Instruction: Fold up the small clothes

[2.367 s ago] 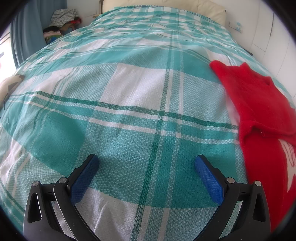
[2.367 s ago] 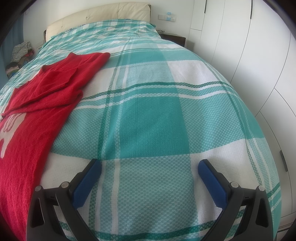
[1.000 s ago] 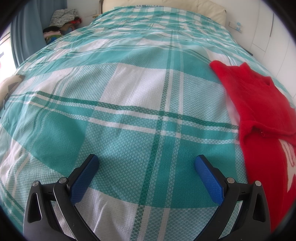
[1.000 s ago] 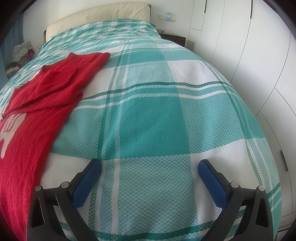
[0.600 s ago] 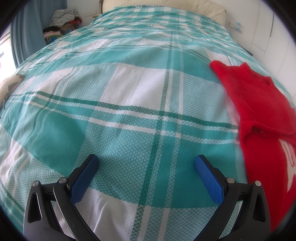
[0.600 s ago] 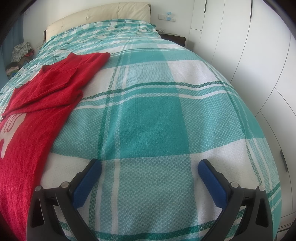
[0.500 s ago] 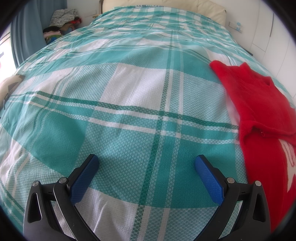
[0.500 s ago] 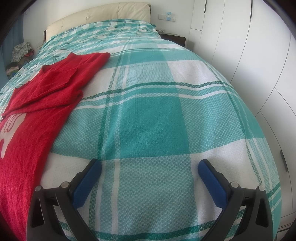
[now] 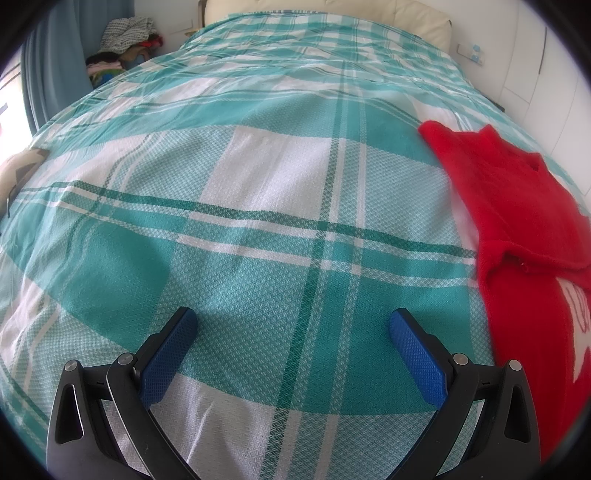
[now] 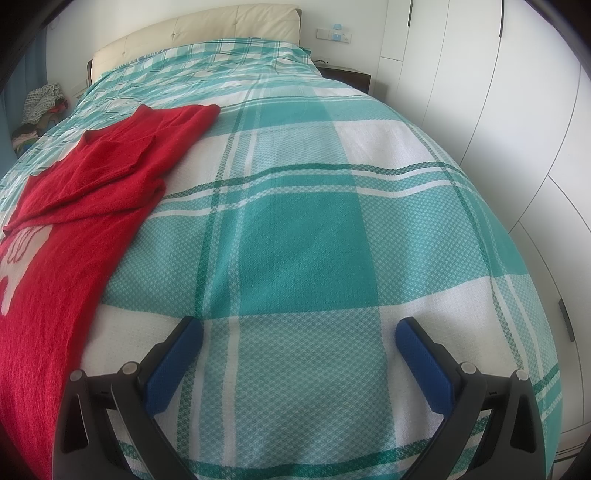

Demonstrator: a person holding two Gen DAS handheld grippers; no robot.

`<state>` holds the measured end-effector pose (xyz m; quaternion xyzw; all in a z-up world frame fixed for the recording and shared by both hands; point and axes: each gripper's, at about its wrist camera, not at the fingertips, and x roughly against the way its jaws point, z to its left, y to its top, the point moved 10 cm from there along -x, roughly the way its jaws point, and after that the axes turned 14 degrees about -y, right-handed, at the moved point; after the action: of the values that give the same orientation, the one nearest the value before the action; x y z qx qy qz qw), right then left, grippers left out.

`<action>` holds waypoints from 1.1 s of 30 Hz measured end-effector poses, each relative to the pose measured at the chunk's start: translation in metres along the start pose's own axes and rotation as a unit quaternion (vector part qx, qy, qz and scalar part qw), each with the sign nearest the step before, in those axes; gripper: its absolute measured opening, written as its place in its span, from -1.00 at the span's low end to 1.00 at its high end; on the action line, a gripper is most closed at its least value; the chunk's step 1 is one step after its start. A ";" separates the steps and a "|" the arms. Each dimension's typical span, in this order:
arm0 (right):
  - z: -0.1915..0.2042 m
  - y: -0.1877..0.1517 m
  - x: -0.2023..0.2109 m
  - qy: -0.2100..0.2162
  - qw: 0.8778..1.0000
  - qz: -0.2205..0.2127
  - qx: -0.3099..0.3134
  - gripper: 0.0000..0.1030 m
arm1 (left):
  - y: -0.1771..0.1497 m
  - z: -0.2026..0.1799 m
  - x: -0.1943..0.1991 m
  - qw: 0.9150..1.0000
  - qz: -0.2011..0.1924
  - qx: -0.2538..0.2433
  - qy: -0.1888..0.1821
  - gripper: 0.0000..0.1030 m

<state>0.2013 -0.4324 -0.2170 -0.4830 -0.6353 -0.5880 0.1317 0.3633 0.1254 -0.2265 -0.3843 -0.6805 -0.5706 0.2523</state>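
The red sweater (image 9: 517, 229) lies on the bed (image 9: 258, 184) between your two hand-held grippers, long axis toward the headboard. Left hand-held gripper (image 9: 293, 325) and right hand-held gripper (image 10: 299, 332) both gape empty, about equally near.

Woven cotton-like bedspread (image 9: 258, 229), teal and white plaid, matt, with a fine diamond waffle texture and soft creases toward the head end of the bed. Fuzzy red knit sweater (image 9: 517, 229), matt and napped, lying near the bedspread's right edge in the left wrist view, with a flat white motif worked into the knit. Textured blue rubbery pads (image 9: 168, 360) with a dimpled grid pattern on the left gripper (image 9: 291, 350), set in smooth black semi-matt plastic arms with small shiny metal pins. Same finish on the right gripper (image 10: 299, 358). Cream padded headboard (image 10: 192, 29), leather-like, slight sheen. Smooth white wardrobe doors (image 10: 498, 110), satin.
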 end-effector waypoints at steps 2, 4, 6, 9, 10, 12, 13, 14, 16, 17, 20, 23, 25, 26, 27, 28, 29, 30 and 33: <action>0.000 0.000 0.000 0.000 1.000 0.000 0.000 1.00 | 0.001 0.000 0.000 1.000 0.000 0.001 -0.001 0.99; 0.000 0.000 0.000 0.000 1.000 0.000 0.000 1.00 | 0.000 0.000 0.000 1.000 0.000 0.000 0.000 0.99; 0.000 0.000 0.000 0.000 1.000 0.000 0.000 1.00 | 0.000 0.000 0.000 1.000 0.000 0.001 -0.001 0.99; 0.000 0.000 0.000 0.000 1.000 0.000 0.000 1.00 | 0.000 0.000 0.000 1.000 -0.003 0.001 -0.002 0.99; 0.000 0.000 0.000 0.000 1.000 0.000 0.000 1.00 | 0.000 0.000 0.000 1.000 -0.003 0.003 -0.004 0.99; 0.000 0.000 0.000 0.000 1.000 0.000 0.000 1.00 | -0.001 0.000 0.000 1.000 -0.004 0.004 -0.004 0.99; 0.000 0.000 0.000 0.000 1.000 0.000 0.000 1.00 | -0.001 0.000 0.000 1.000 -0.004 0.003 -0.003 0.99; 0.000 0.000 0.000 0.000 1.000 0.000 0.000 1.00 | -0.001 0.000 0.001 1.000 -0.003 0.003 -0.002 0.99; 0.000 0.000 0.000 0.000 1.000 0.000 0.000 1.00 | -0.001 0.000 0.000 1.000 -0.001 0.005 -0.003 0.99; 0.000 0.000 0.000 0.000 1.000 0.000 0.000 1.00 | -0.001 0.000 0.000 1.000 0.001 0.008 -0.005 0.99; 0.000 0.000 0.000 0.000 1.000 0.000 0.000 1.00 | -0.002 0.001 0.000 1.000 0.012 0.015 -0.008 0.99; 0.000 0.000 0.000 0.000 1.000 0.000 0.000 1.00 | -0.004 0.000 -0.001 1.000 0.020 0.015 -0.003 0.99; 0.000 0.000 0.000 0.000 1.000 0.000 0.000 1.00 | -0.005 -0.002 0.003 1.000 0.030 0.010 0.000 0.99; 0.000 0.000 0.000 0.000 1.000 0.000 0.000 1.00 | -0.007 -0.003 0.007 0.999 0.037 0.011 0.001 0.98; 0.000 0.001 0.003 0.002 1.000 0.000 0.002 1.00 | -0.009 -0.005 0.016 0.999 0.043 0.012 -0.003 0.97; 0.000 0.002 0.006 0.010 1.000 0.003 0.006 1.00 | -0.013 -0.009 0.026 0.999 0.045 0.009 -0.011 0.97; -0.002 0.003 0.013 0.022 1.000 0.006 0.007 0.98 | -0.017 -0.016 0.040 0.999 0.044 0.001 -0.026 0.97; -0.005 0.004 0.024 0.026 1.000 0.007 0.004 0.95 | -0.022 -0.026 0.057 0.998 0.040 -0.012 -0.044 0.97; -0.002 0.002 0.078 0.077 0.997 -0.002 0.014 0.95 | -0.051 -0.061 0.108 0.993 0.038 -0.049 -0.095 0.98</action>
<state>0.1632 -0.3991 -0.1581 -0.4333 -0.6324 -0.6145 0.1861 0.2540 0.0890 -0.1584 -0.4745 -0.6576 -0.5540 0.1885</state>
